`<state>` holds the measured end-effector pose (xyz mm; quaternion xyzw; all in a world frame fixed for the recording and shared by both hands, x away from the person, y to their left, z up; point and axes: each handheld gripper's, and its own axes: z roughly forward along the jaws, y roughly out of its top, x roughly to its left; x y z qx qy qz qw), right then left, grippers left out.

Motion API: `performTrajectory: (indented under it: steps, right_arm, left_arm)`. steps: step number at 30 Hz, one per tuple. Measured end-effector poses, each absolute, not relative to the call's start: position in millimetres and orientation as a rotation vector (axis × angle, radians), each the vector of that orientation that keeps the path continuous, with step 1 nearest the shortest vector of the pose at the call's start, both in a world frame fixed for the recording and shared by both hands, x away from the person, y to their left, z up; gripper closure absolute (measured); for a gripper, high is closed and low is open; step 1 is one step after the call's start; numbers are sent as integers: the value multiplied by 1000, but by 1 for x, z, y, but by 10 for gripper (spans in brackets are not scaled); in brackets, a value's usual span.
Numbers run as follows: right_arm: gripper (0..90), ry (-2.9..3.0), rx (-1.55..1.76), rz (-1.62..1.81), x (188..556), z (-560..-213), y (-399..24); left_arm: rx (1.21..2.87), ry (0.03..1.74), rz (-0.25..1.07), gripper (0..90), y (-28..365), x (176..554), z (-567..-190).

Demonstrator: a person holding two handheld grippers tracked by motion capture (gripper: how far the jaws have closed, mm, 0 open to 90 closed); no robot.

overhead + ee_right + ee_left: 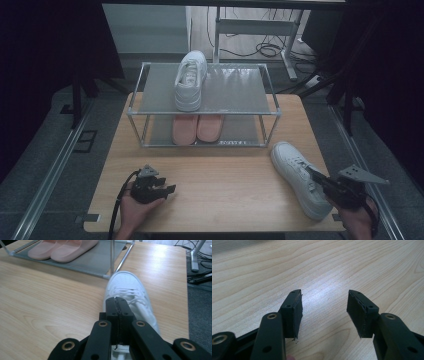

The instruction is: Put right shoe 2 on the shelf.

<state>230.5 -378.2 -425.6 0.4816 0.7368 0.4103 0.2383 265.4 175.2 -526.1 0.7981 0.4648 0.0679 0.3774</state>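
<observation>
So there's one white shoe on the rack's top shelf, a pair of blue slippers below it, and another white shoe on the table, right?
Nearly: the slippers are pink, not blue, as the high view shows. One white shoe does sit on the rack's top shelf, and the other shoe is on the table.

No readable text, label, brand or number on anything in view.
</observation>
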Motion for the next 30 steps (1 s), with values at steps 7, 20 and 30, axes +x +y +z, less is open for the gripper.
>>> performTrajectory:
  steps: [7, 20, 30]
  right_arm:
    - [866, 2002, 1364, 1114, 238, -428, -394]
    - [617, 1983, 1437, 1086, 250, -448, -420]
    - [582, 2070, 1425, 1035, 266, -459, -412]
  left_arm:
    - [2040, 1189, 175, 468, 175, 265, -526]
    - [2046, 1184, 176, 468, 175, 266, -526]
    - [2045, 1189, 176, 467, 175, 266, -526]
